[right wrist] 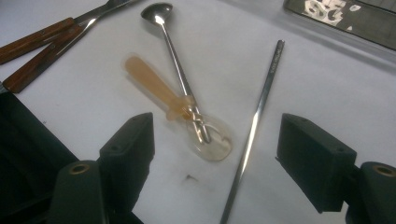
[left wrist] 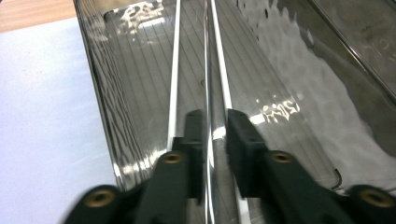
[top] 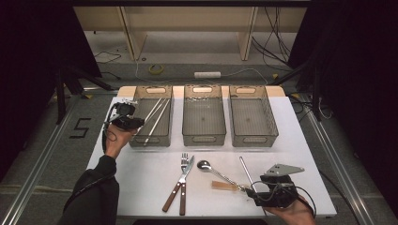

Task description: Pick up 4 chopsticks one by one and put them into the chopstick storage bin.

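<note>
Left gripper (left wrist: 215,140) sits in the left bin (top: 165,136), jaws slack round a metal chopstick (left wrist: 208,93) — likely dropping it w/ its mates. Right gripper (right wrist: 217,149) is spread wide over the last chopstick (right wrist: 254,126) — prob. next pick.

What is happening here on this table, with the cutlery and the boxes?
A person is sorting cutlery into three grey bins. The left gripper reaches into the left bin, a metal chopstick between its slightly parted fingers. The right gripper hangs open over another chopstick on the table. The spoons, fork and knife wait there too.
</note>
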`<state>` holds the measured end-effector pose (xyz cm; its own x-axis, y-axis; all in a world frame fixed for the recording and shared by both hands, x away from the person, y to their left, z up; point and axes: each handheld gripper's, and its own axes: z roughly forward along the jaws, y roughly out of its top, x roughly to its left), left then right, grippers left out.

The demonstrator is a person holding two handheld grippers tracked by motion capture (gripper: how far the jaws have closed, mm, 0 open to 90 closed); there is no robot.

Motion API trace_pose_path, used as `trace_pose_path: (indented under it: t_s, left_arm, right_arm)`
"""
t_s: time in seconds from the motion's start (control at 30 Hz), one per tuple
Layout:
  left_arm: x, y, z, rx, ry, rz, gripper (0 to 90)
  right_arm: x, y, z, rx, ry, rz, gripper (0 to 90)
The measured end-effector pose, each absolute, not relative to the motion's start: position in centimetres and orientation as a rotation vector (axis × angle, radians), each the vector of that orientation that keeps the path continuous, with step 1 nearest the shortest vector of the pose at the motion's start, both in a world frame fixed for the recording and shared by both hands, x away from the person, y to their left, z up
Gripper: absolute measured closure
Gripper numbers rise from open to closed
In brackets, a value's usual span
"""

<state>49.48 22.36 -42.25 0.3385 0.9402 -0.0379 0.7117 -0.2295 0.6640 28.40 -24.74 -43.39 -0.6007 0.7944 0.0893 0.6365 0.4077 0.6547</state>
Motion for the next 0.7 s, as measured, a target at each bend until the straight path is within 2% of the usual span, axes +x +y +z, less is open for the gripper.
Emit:
trace_pose_path:
  t_s: [0.17, 0.37, 0.47, 0.7]
  left_arm:
    - [48.9, 22.2, -41.8, 2.013, 1.421, 0.470, 48.7]
    - [47.1, 21.6, -41.1, 1.982, 1.342, 0.399, 29.8]
    - [45.7, 21.4, -40.8, 1.937, 1.282, 0.349, 25.0]
    - [43.3, 20.0, -40.6, 1.985, 1.192, 0.316, 18.5]
  right_arm:
    - [28.4, -24.8, -43.4, 1.262, 2.429, 0.970, 28.6]
    - [28.5, -25.0, -43.3, 1.280, 2.424, 0.947, 28.6]
    - [28.6, -25.2, -43.4, 1.291, 2.419, 0.916, 30.0]
    - [28.8, -25.3, -44.0, 1.353, 2.451, 0.796, 37.8]
